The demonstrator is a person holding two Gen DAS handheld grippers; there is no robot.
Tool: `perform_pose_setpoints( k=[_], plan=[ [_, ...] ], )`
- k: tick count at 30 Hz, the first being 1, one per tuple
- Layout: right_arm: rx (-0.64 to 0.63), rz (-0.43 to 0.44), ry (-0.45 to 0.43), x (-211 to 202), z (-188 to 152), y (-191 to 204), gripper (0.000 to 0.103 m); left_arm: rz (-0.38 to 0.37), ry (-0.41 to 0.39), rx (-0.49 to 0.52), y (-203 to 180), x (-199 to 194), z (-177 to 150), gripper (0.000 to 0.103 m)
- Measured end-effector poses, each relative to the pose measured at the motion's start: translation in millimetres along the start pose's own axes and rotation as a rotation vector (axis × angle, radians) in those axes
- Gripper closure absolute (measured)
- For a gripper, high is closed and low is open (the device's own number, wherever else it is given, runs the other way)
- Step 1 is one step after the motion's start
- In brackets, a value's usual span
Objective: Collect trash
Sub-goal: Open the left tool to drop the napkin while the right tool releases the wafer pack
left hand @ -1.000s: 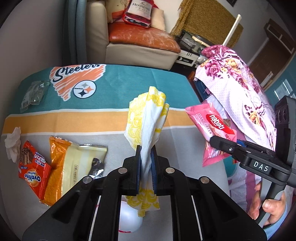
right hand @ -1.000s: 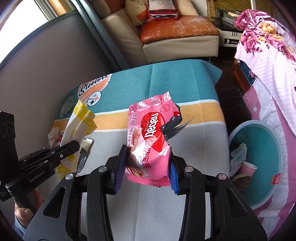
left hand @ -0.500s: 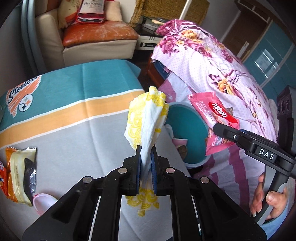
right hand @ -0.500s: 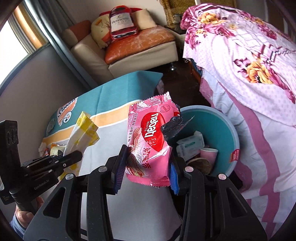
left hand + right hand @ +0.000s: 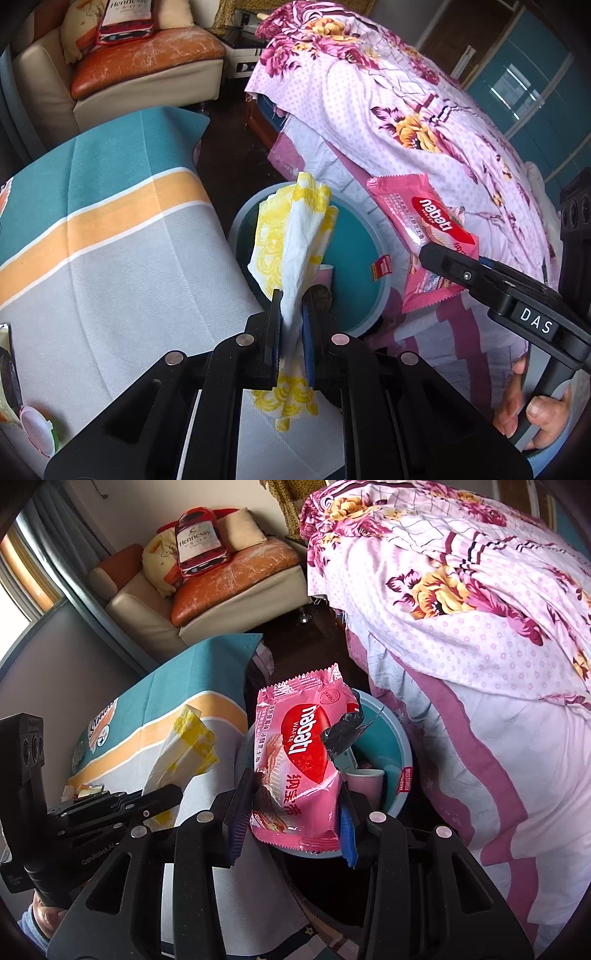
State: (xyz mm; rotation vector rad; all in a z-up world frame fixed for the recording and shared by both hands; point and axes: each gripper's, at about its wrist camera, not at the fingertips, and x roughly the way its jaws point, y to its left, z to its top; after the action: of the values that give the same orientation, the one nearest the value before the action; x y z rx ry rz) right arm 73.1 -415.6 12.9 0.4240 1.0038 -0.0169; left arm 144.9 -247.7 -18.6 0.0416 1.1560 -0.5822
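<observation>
Bed cover (image 5: 388, 110): a pink floral sheet is draping over the bed and filling the right side of both views, hanging down just behind the bin.
Sofa (image 5: 229, 587): a cream and orange seat is standing at the far wall, carrying cushions and a large bottle-shaped pillow (image 5: 197, 542).
Table cloth (image 5: 110, 236): a teal, orange and grey striped cloth is covering the table on the left; its edge is dropping off right beside the bin.
Bin (image 5: 380, 295): a round teal tub is sitting on the floor between the table and the bed, holding a pink paper cup (image 5: 364, 781) and other scraps.
Left gripper (image 5: 292, 332): its jaws are pressing almost fully together on the napkin, pointing steeply down, with the bin's opening showing just beyond the fingertips.
Right gripper (image 5: 291, 812): its jaws are standing partly apart, clamping the wafer wrapper by its lower end, in front of the bin's opening.
Wafer wrapper (image 5: 299, 760): a pink, torn-open packet is sticking up from between the right pads, silver lining showing at the tear.
Napkin (image 5: 295, 236): a crumpled white and yellow paper is standing up from the left pads, its tail hanging below them.
Person's hand (image 5: 532, 410): fingers are wrapping the right gripper's handle at the lower right of the left view.
Leftover trash (image 5: 35, 432): a round white lid and the edge of a packet are lying on the cloth at the lower left.
</observation>
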Motion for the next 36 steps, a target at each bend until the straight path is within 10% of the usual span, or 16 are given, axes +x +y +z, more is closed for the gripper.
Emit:
perform_pose_setpoints(
  k=[13,18,36],
  plan=[
    [0.031,-0.028,0.022,12.4,3.2,-24.0,0.065,-0.003,0.040,0.020,-14.7,31.5,8.8,0.089],
    [0.041,-0.041,0.026,14.1,4.0,-26.4,0.065,0.030,0.015,0.013,-12.5,33.4,9.3,0.027],
    [0.033,-0.059,0.071,34.7,2.6,-14.5,0.063,0.084,0.037,-0.045,25.1,23.9,-8.4,0.011]
  ],
)
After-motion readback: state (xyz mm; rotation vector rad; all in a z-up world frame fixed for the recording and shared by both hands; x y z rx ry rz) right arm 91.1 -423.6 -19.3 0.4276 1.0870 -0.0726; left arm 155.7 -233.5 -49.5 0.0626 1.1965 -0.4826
